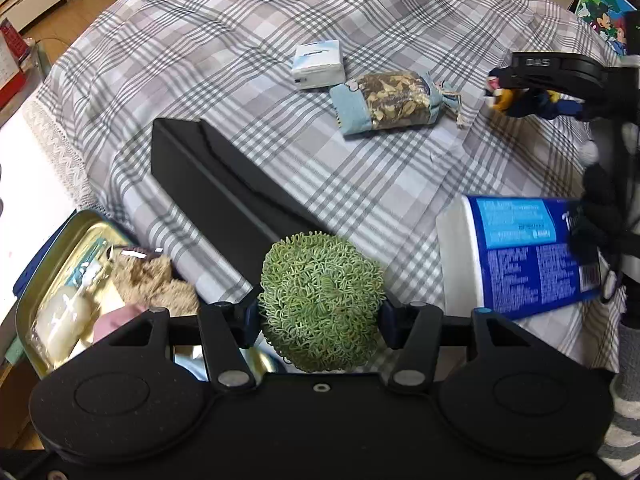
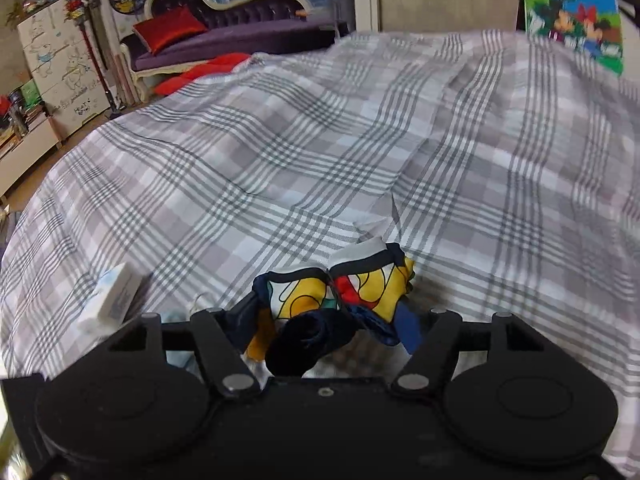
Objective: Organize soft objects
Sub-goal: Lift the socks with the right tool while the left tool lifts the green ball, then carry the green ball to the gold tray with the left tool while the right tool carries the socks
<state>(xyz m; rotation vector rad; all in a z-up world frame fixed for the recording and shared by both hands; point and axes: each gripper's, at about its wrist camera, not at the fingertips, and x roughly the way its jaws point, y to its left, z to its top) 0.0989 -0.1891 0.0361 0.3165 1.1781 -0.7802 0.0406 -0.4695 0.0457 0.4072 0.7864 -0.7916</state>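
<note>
My left gripper (image 1: 320,316) is shut on a green curly scrubber ball (image 1: 320,300), held above the near edge of the checked bedspread (image 1: 240,60). My right gripper (image 2: 332,320) is shut on a bunched colourful cloth (image 2: 360,280) of yellow, red, white and navy. In the left wrist view the right gripper (image 1: 496,88) shows at the far right, with the colourful cloth (image 1: 504,98) in its tip. A leaf-patterned sachet (image 1: 390,100) and a small white tissue pack (image 1: 318,64) lie on the bed.
An open tin (image 1: 60,272) with plush pieces stands at the near left, a long black lid (image 1: 224,184) beside it. A blue tissue package (image 1: 520,252) lies at the right. The white tissue pack (image 2: 114,300) sits left of the right gripper. A cartoon picture (image 2: 576,16) leans behind the bed.
</note>
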